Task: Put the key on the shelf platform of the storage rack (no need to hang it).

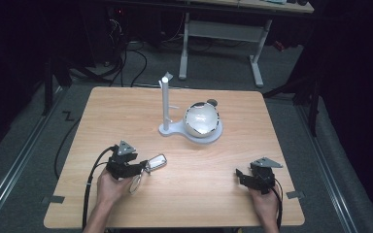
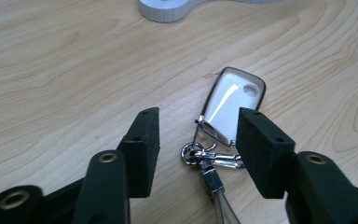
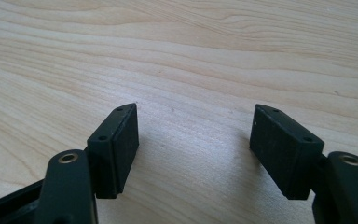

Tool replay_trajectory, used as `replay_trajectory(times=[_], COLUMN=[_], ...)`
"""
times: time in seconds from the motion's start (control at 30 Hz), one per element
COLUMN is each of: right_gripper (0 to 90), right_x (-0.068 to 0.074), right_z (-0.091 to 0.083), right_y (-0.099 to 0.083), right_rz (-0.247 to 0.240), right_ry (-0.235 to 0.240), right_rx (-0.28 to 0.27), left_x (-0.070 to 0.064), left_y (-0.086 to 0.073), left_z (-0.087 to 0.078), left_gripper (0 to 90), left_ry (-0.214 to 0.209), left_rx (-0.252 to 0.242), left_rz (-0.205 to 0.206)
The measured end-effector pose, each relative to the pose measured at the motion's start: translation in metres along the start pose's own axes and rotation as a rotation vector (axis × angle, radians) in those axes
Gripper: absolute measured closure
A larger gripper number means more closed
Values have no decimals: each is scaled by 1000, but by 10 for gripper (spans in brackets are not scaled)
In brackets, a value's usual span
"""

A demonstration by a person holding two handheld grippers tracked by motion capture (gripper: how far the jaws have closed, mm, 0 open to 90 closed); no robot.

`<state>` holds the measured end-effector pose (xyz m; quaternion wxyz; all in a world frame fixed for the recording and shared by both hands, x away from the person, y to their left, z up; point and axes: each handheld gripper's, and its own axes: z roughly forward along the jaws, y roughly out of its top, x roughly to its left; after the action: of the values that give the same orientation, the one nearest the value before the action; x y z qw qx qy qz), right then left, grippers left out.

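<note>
In the high view, a wooden table (image 1: 184, 160) is seen from above. Toward twelve o'clock of its middle, a white stand (image 1: 172, 127) with an upright post is placed, and a shiny white bowl (image 1: 201, 119) is seated on the stand's round base at the post's three o'clock. The left gripper (image 1: 138, 167) is held at about eight o'clock of the table's middle, with a white key fob (image 1: 156, 161) lying on the wood just at its tip. The right gripper (image 1: 240, 175) is held at about four o'clock, well apart from the fob.

In the left gripper view, the jaws are spread, and the fob's lower end with its metal ring and clasp (image 2: 205, 156) is seen lying between them; no pinching is shown. The stand's base edge is seen at twelve o'clock.

In the right gripper view, the jaws are spread wide over bare wood.
</note>
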<state>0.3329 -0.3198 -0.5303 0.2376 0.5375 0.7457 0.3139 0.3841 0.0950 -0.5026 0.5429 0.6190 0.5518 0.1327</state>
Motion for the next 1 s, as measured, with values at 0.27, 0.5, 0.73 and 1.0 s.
replay_trajectory(times=[0.27,0.5,0.73,1.0], right_gripper=[335,335,337,337], right_x=[0,0,0,0], right_z=[0,0,0,0], right_y=[0,0,0,0], right_rz=[-3,-3,2,2], right_ry=[4,5,7,6], right_rx=[-1,-1,-2,-2], left_x=[8,10,12,14], left_y=[-5,-7,-11,-16], left_z=[17,22,27,30], left_gripper=[591,633,683,782], left_ry=[-11,-27,-22,-28], left_rx=[41,51,64,84], left_rz=[-32,-39,-23,-14])
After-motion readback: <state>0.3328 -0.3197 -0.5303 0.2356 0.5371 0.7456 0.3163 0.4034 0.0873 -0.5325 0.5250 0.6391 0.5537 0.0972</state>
